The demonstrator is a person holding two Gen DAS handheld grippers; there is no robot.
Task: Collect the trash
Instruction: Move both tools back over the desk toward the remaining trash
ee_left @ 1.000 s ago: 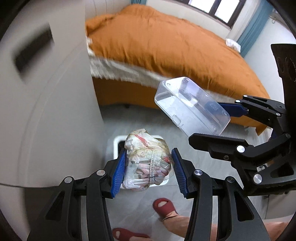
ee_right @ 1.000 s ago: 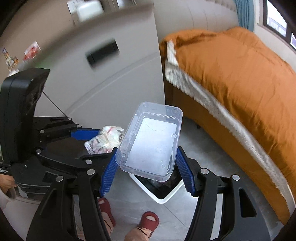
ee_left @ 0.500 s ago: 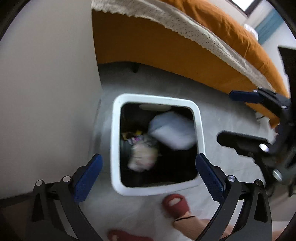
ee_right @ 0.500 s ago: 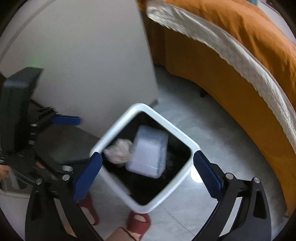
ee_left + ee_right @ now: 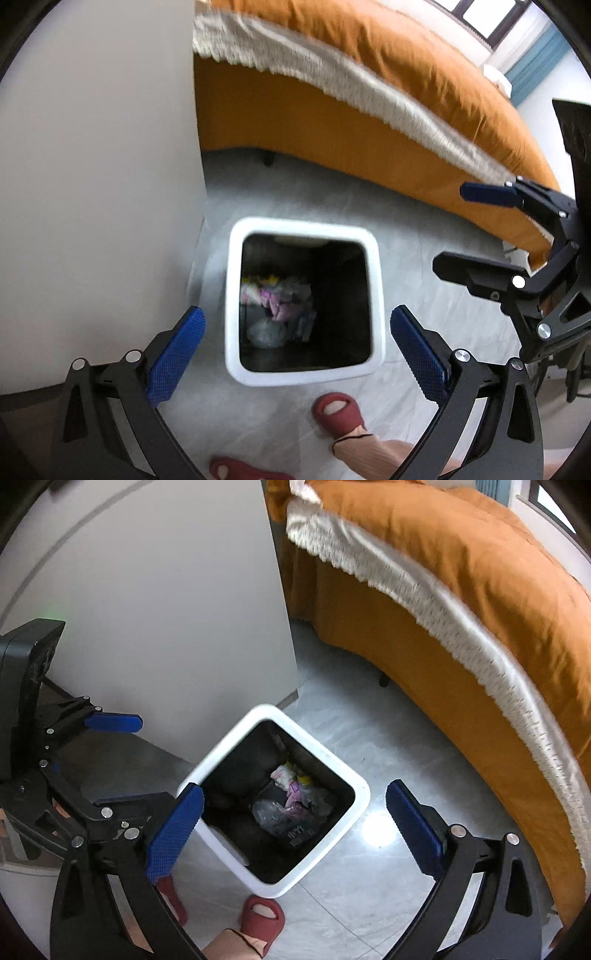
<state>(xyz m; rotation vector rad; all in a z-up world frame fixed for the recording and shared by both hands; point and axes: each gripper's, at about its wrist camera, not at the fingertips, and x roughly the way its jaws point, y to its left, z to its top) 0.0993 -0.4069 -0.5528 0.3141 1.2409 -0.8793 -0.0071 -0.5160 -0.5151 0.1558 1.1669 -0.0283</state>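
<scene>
Over the white bin (image 5: 301, 374) on the floor (image 5: 424, 229), both the left hand-held gripper (image 5: 295, 349) and right hand-held gripper (image 5: 293, 827) are hanging released and empty. Trash (image 5: 291, 805) is lying at the bin's bottom: light, crinkly, soft wrappers, probably best pinched by a bunched fold.

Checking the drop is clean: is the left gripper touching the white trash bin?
Apart. In the left wrist view the left gripper hangs open above the trash bin, with floor showing between each blue pad and the rim.
</scene>
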